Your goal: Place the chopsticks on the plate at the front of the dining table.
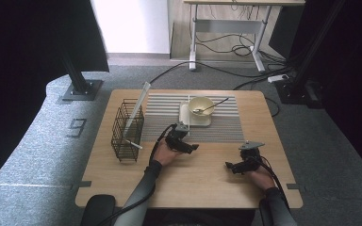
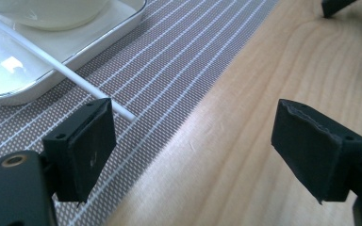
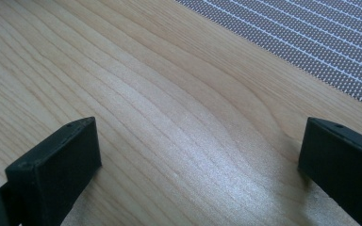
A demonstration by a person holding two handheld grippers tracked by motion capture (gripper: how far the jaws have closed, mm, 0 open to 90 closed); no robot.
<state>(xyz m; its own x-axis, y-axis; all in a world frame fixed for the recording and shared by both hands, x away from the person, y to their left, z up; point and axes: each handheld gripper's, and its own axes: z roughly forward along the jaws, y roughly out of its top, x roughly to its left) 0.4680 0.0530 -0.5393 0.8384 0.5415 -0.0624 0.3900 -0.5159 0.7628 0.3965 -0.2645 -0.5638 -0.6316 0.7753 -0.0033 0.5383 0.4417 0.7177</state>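
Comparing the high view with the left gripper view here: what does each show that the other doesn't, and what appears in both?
High view alone: the black wire basket with white sticks in it, the spoon in the cream bowl, the right gripper and both forearms. Left gripper view alone: the left gripper jaws standing open with nothing between them, and a thin white stick lying across the tray's rim. Both: the white tray, striped placemat and wooden table.
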